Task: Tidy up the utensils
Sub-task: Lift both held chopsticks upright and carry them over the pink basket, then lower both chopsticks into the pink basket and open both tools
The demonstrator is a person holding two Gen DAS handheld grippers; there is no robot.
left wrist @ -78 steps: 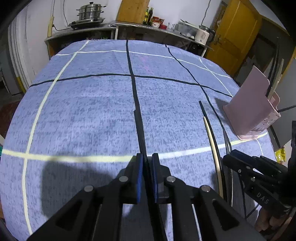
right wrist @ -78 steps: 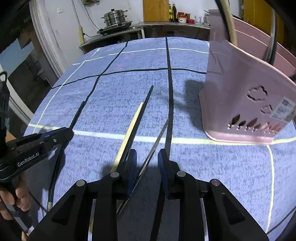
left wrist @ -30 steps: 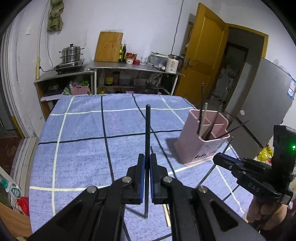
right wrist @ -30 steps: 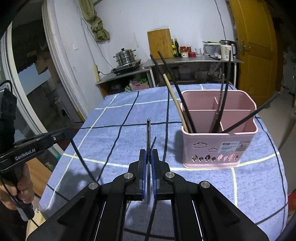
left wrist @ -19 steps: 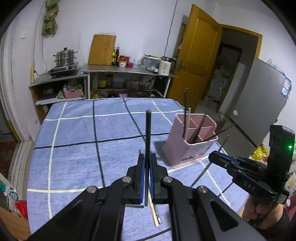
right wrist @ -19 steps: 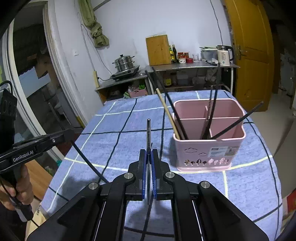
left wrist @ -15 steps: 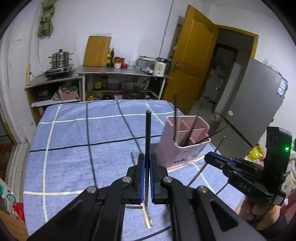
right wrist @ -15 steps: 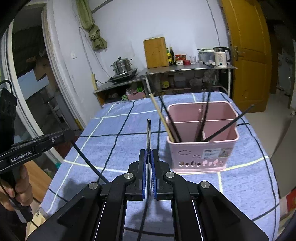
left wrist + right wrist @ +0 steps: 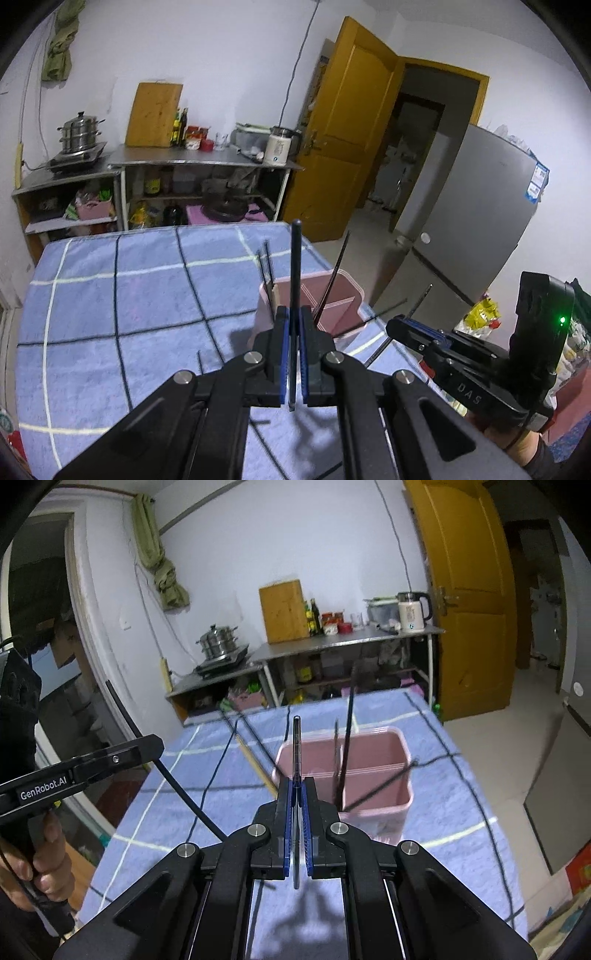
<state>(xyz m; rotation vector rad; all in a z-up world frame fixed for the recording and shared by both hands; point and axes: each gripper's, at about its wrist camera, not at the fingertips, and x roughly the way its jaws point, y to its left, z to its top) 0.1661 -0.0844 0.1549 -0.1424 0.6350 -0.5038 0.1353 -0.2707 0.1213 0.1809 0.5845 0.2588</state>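
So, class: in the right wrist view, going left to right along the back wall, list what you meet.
Green cloth → steamer pot → wooden cutting board → white kettle → yellow door.

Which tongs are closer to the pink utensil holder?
Right, likely. Right tongs sit just before the pink utensil holder; left tongs hang off to its left.

Pink holder (image 9: 391,775) looks like smooth matt plastic, the blue checked cloth (image 9: 110,295) is nubby terry, right chopstick (image 9: 296,746) shiny metal.
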